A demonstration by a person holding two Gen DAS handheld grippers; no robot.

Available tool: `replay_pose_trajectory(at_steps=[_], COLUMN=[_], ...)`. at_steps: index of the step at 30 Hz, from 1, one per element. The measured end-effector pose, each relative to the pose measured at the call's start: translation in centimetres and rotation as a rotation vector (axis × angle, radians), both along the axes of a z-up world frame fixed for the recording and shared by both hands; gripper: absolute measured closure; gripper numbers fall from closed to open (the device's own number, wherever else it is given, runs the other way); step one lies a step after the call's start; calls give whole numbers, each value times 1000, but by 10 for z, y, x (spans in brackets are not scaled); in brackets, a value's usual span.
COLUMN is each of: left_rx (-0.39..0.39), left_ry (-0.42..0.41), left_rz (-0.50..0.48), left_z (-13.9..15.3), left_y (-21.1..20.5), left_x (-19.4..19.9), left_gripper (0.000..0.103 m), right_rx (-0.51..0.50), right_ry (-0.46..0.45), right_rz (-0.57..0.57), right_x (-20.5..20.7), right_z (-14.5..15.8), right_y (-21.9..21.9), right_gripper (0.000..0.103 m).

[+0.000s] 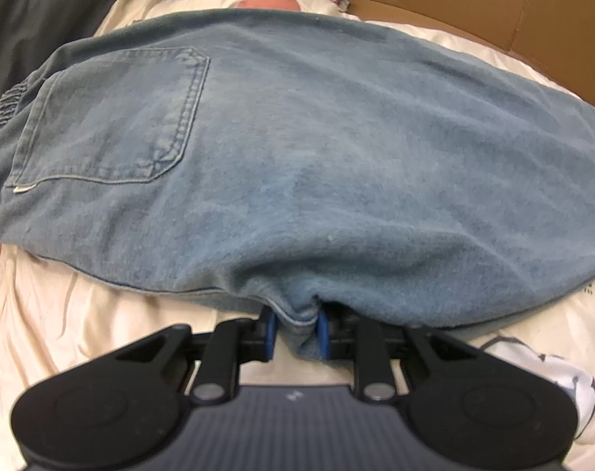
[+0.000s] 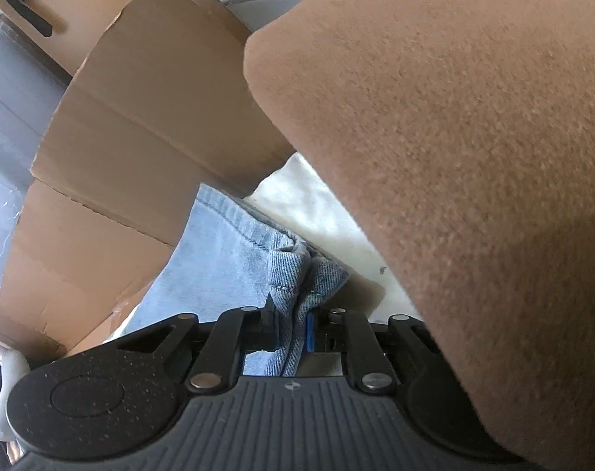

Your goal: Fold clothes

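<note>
Light blue jeans (image 1: 297,149) lie spread across a cream bed sheet (image 1: 81,314) in the left wrist view, back pocket (image 1: 109,117) up at the left. My left gripper (image 1: 297,333) is shut on a bunched fold at the near edge of the jeans, blue pads on either side of the denim. In the right wrist view my right gripper (image 2: 291,333) is shut on a hemmed end of the jeans (image 2: 234,259), the cloth pinched between its fingers. A brown sleeve (image 2: 473,157) fills the right side of that view and hides what lies behind it.
Flattened cardboard (image 1: 493,8) lies along the far right of the bed and stands close behind the denim as cardboard (image 2: 140,117) in the right wrist view. Dark cloth (image 1: 30,19) lies at the far left. A white printed item (image 1: 552,376) rests on the sheet at the near right.
</note>
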State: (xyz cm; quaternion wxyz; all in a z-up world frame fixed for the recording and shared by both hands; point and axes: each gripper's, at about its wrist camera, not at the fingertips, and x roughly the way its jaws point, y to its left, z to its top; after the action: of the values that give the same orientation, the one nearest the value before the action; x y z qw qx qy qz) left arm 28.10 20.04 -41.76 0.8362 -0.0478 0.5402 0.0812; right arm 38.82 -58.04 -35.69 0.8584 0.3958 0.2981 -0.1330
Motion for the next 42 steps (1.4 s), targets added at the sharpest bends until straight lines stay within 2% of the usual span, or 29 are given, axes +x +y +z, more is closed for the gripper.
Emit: replay_pose_trajectory(at_steps=[4,11,14,18,20,30,35,39,42], left_rx=[6,-28,-56,-40,-41,-21,-40,-22,-29], left_ry=[10,92,107,106,109,92,106,97,109], left_rz=[12,63,98,110,129,81,85,48,88], left_z=[1,8,13,19,25,61,56,61,61], left_y=[0,9,15,14,15,12,11,12,13], left_x=[1,13,15,11,8,4,2,5,4], left_gripper=[81,84,86,89,89,91,91,91,91], right_rx=[3,-37,-48,-101,-91,-13,14,22,13], right_ry=[19,74,85,71,58,26,38,80,94], right_rz=[0,-3,18,40,52,117,127,126,122], right_x=[2,9,8,0,-3,-12,-17,-15,-21], right_z=[-1,-3,3,19,23,35,39,40,50], right_y=[-2,1,2,6,4,-16,-22,-27,-25], right_gripper=[95,95,97,98,98,98,98,98,98])
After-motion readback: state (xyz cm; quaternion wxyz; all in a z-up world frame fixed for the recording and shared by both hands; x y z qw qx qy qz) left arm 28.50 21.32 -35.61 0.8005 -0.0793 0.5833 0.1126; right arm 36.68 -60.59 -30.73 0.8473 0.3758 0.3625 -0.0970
